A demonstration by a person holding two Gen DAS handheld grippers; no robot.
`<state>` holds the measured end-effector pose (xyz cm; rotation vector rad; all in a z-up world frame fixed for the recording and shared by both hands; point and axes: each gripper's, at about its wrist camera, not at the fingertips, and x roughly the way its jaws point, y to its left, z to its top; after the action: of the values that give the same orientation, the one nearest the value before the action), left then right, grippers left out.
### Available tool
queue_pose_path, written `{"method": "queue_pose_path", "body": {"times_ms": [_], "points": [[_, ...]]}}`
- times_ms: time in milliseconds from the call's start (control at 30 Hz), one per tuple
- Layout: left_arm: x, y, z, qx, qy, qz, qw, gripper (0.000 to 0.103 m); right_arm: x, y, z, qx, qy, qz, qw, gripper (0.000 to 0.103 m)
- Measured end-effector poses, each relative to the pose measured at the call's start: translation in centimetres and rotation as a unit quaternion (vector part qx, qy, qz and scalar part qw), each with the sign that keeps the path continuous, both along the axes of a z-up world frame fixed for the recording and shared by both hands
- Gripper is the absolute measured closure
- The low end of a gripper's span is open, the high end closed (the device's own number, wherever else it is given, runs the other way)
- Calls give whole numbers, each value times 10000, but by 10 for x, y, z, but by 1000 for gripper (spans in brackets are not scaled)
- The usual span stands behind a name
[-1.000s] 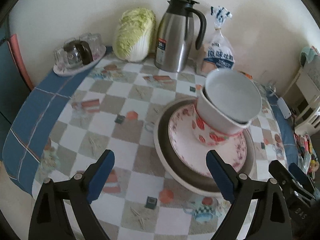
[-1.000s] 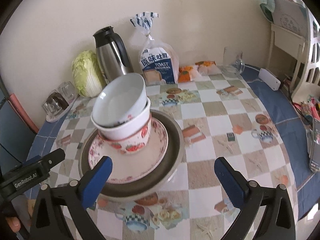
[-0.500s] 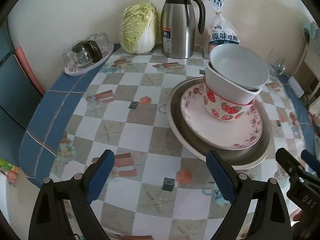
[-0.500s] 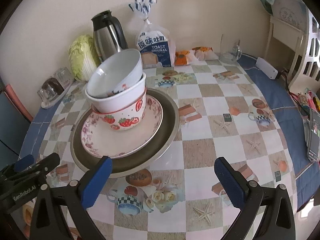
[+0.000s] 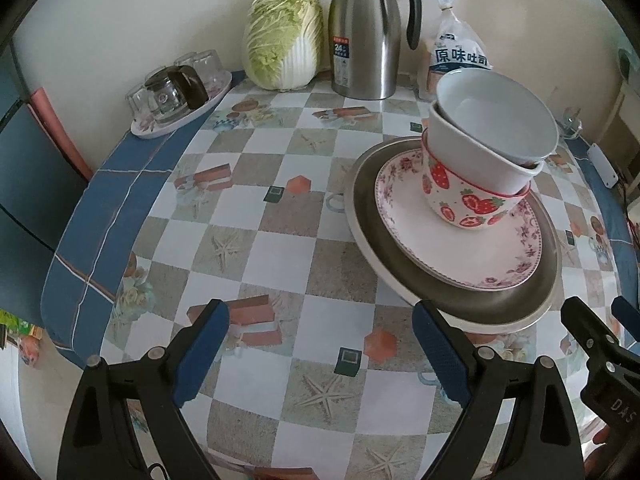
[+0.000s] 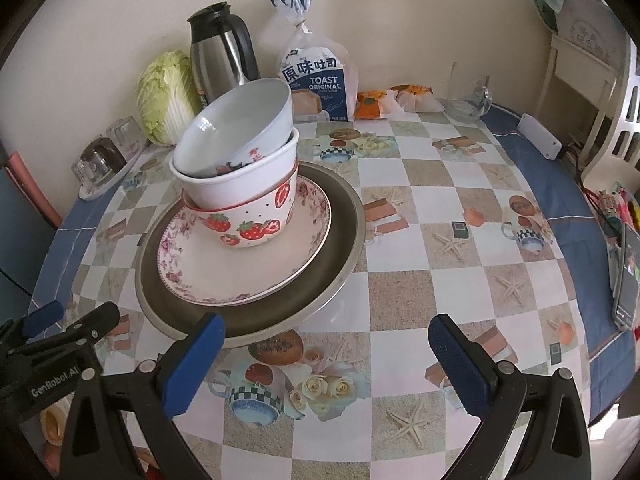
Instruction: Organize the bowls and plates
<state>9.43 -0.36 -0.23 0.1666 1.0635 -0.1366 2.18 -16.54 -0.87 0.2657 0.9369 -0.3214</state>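
A round table (image 6: 460,184) in a checked cloth with a blue border carries a wide grey plate (image 6: 340,220), ahead-left of the right hand-held gripper (image 6: 324,364). Farther ahead by the wall stand a cabbage (image 6: 168,96), steel jug (image 6: 222,52), toast bag (image 6: 320,84), wrapped snacks (image 6: 394,102) and a tray of glasses (image 5: 180,92).

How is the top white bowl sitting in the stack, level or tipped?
Tipped. The top white bowl leans inside the white bowl under it, its rim slanting with one side raised and its opening facing partly sideways.
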Motion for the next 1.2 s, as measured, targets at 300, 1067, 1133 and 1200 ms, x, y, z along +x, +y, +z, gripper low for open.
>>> {"method": "queue_pose_path", "body": {"times_ms": [300,1067,1133,1200], "points": [[2,5,-2,-47,63,70,9999,10,1,-2,-1,19,48,-15,10000,0],[1,3,-1,-23,98,87,9999,10,0,-3,-4,42,98,-29,9999,0],[1,4,-2,-22,105,97,9999,10,0,-3,-4,40,100,-27,9999,0],[1,4,-1,-20,103,103,9999,10,1,-3,-4,40,98,-28,9999,0]]}}
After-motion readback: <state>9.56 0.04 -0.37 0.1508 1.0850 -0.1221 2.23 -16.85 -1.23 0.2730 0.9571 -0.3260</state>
